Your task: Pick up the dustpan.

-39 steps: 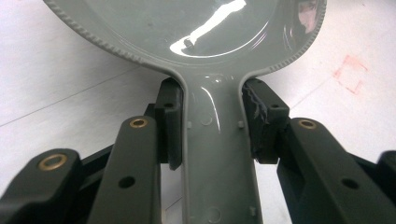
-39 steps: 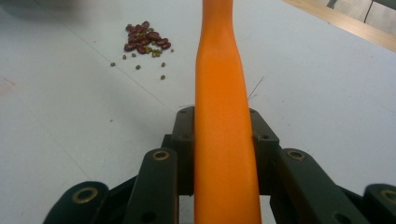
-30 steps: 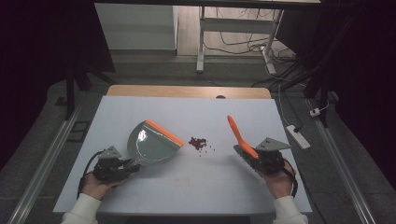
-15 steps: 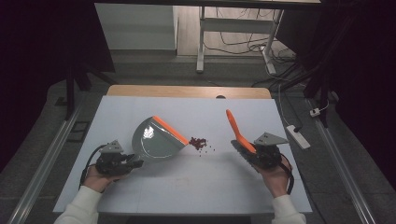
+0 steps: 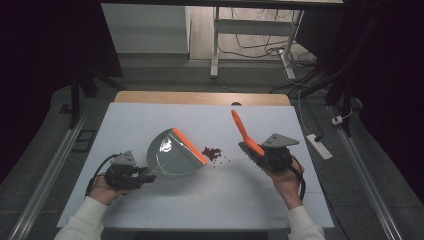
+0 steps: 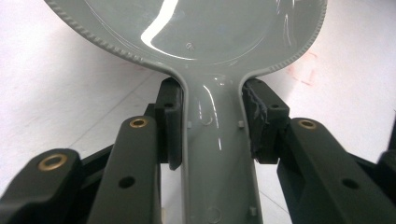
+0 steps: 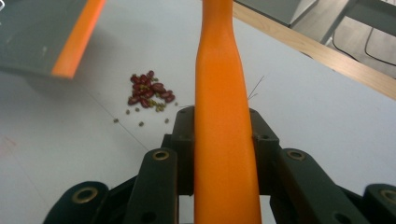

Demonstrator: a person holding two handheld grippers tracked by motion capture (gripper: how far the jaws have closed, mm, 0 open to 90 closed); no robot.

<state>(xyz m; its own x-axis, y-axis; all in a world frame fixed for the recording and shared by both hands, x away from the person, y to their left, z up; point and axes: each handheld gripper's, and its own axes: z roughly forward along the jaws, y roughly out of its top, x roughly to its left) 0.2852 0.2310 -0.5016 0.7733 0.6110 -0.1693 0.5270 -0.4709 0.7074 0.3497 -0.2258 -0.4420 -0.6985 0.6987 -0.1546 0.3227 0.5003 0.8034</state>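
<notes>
High view: L gripper (image 5: 145,176) clamped on grey dustpan (image 5: 172,155) handle, pan on white table (image 5: 150,112) left of centre, orange lip facing the bean pile (image 5: 212,153) just beside it. R gripper (image 5: 260,155) clamped on orange brush (image 5: 245,132), handle sticking up and away, brush right of the beans, apart from them. Plenty open table round the pile; near edge and wood strip at far side well off.

L gripper view: jaws shut on dustpan (image 6: 196,28) neck, pads tight both sides. Hard glossy plastic, prob light, stiff, bit slippery; neck is the right hold.

R gripper view: jaws shut on brush (image 7: 219,93) handle, mid-shaft. Beans (image 7: 149,95) ahead-left, a few strays nearby; small, hard, likely roll and scatter, so sweep slow. Pan lip (image 7: 77,39) beyond.
</notes>
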